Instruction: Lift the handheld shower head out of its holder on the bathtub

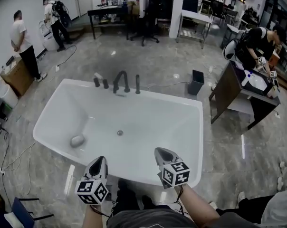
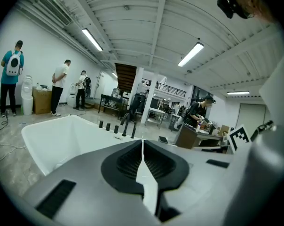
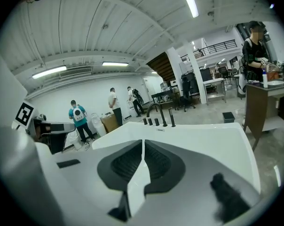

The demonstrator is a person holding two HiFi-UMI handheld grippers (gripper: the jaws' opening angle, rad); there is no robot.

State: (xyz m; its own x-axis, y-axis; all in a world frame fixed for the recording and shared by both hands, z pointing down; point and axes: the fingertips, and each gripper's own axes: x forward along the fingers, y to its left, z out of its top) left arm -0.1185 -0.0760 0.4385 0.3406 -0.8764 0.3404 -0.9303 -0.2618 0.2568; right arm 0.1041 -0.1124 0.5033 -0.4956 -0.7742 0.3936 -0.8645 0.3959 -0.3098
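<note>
The handheld shower head (image 1: 137,84) is a slim dark stick standing upright in its holder on the far rim of the white bathtub (image 1: 168,99), just right of the curved spout (image 1: 120,81). My left gripper (image 1: 100,161) and right gripper (image 1: 161,151) hover side by side over the tub's near rim, both shut and empty, far from the fittings. In the left gripper view the shower head (image 2: 134,130) stands beyond the closed left gripper (image 2: 142,143). The right gripper view shows the shower head (image 3: 172,119) past the closed right gripper (image 3: 143,143).
Two dark knobs (image 1: 100,82) stand left of the spout. A grey oval object (image 1: 77,140) lies in the tub near the drain (image 1: 119,133). A black bin (image 1: 196,82) and a desk (image 1: 227,91) with a person stand at right. Cables (image 1: 20,158) run over the floor at left.
</note>
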